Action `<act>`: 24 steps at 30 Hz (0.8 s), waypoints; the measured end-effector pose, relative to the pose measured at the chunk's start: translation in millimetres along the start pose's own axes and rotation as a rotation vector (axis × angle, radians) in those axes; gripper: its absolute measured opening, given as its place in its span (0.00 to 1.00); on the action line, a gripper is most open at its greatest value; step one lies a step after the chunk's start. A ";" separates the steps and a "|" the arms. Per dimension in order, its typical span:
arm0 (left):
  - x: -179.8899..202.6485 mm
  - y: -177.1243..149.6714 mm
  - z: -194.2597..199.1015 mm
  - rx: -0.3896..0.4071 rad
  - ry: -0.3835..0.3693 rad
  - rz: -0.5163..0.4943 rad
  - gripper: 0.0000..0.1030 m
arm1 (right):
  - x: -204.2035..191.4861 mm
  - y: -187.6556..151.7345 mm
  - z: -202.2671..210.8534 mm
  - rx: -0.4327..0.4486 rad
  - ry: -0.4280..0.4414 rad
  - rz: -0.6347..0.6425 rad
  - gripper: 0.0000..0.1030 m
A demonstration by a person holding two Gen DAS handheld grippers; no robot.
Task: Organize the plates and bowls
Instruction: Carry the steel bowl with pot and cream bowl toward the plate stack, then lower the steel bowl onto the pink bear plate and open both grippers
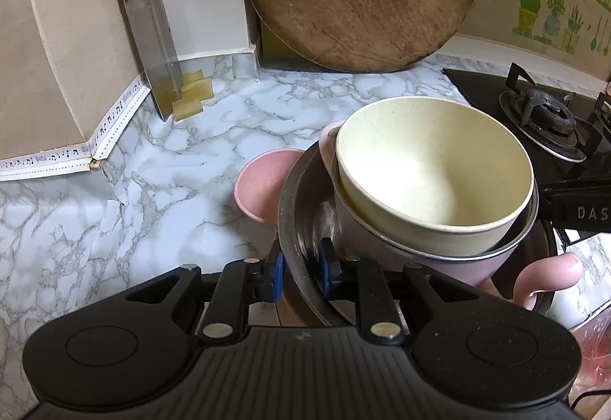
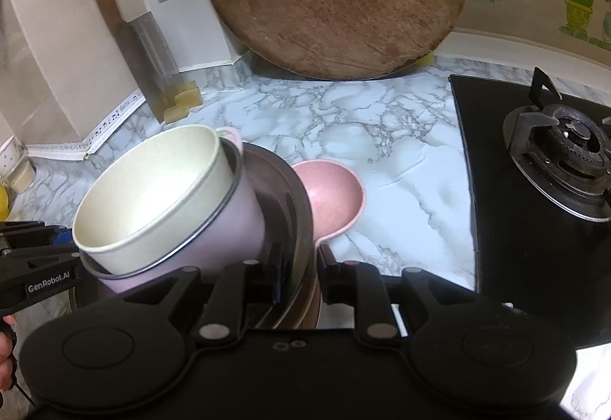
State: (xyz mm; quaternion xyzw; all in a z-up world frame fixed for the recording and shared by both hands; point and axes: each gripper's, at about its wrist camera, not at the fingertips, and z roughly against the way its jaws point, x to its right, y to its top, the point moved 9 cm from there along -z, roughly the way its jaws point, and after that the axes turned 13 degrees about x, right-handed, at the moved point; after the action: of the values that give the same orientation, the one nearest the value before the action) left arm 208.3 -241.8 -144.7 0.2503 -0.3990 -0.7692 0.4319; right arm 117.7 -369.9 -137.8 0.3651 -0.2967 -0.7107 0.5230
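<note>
Left wrist view shows your left gripper [image 1: 299, 271] straddling the rim of the steel plate [image 1: 292, 213], one blue pad on each side; whether the pads press the metal you cannot tell from here. Your right gripper [image 2: 301, 276] straddles the opposite rim the same way, and its contact is equally unclear. Holding both edges makes sense: the stack is tall and would tip with one grip. On the plate stands a lilac mug [image 1: 385, 248], tilted, with a cream bowl [image 1: 435, 167] nested inside it, empty. A pink bowl [image 1: 256, 187] peeks out from under the plate's far side. All of it sits near the front edge of the marble countertop [image 1: 236, 114], beside the gas stove [image 1: 550, 122].
</note>
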 end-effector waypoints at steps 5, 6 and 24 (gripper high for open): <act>0.1 -0.5 1.4 -0.005 -0.004 -0.011 0.18 | 0.5 0.0 1.3 -0.002 -0.007 -0.006 0.24; -0.4 -0.2 2.1 -0.003 -0.005 -0.007 0.18 | 0.3 0.3 2.2 0.001 -0.011 -0.003 0.24; -10.0 6.2 32.0 0.061 -0.018 -0.009 0.56 | -6.7 15.1 44.4 0.102 -0.019 0.001 0.60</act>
State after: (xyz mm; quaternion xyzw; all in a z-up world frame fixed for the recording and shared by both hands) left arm 192.9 -222.3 -121.3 0.2584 -0.4250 -0.7606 0.4172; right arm 90.1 -365.9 -99.5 0.3847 -0.3377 -0.6978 0.5011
